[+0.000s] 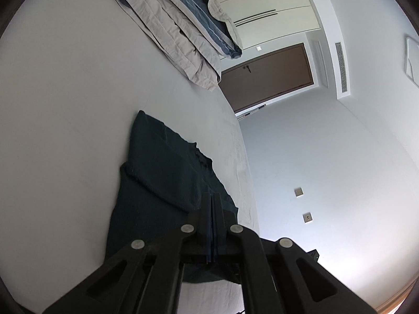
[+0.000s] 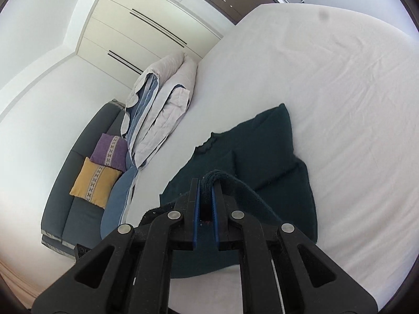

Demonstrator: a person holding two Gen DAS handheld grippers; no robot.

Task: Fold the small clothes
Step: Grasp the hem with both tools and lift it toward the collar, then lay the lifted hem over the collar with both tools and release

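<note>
One dark green garment [image 1: 167, 172] on the bed [image 1: 65, 104], lying on the white sheet close to the bed's side edge. It is partly folded: one sleeve or panel is laid across the body, making a diagonal fold ridge. Its long axis runs away from both cameras; the ruffled neckline [image 2: 207, 145] points toward the far end of the bed, where the bedding is piled.

Two grippers. Left gripper [image 1: 213, 204]: fingers clenched together, no gap showing between the blue pads; whether any cloth is pinched between them cannot be told. It sits over the garment's near end.

Right gripper [image 2: 207, 191]: fingers grasping a thick bunched edge of the garment, lifted off the sheet, cloth draping away to the right.

One folded grey-and-blue duvet [image 2: 162, 104] at the far edge of the bed. Beyond it, one dark sofa [image 2: 78, 183] with two cushions: one purple cushion [image 2: 110, 151], one yellow cushion [image 2: 94, 180], touching. One brown door [image 1: 267, 78], one white wardrobe [image 2: 146, 26].
</note>
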